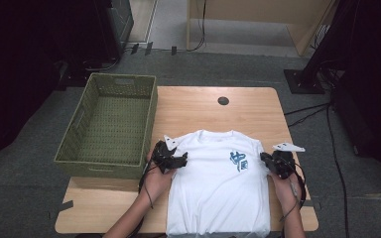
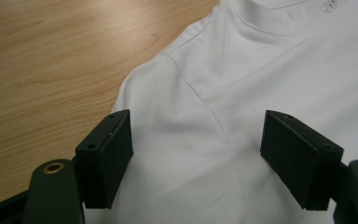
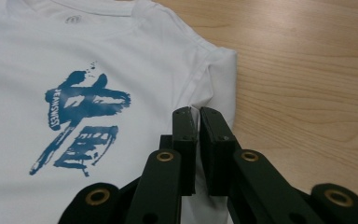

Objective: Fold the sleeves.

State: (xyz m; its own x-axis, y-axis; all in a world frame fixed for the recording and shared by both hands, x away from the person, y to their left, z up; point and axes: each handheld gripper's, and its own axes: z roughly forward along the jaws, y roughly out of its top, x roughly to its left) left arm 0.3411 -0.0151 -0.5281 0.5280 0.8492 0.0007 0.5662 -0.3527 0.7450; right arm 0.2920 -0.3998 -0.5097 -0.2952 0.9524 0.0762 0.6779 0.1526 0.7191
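L gripper [image 2: 196, 158] jaws wide apart over white cotton t-shirt [image 1: 218, 183] shoulder; R gripper [image 3: 199, 140] clamped on sleeve fabric, both forearms low.

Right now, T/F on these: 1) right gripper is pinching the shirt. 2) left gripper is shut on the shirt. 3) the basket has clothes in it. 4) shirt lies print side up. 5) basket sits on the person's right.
1) The right gripper is pinching the white T-shirt: true, its jaws are closed on the fabric at the sleeve edge.
2) The left gripper is shut on the T-shirt: false, its jaws stand wide apart over the shoulder seam.
3) The green basket has clothes in it: false, its bottom shows bare.
4) The T-shirt lies print side up: true, the blue print shows.
5) The basket sits on the person's right: false, it sits on the left.
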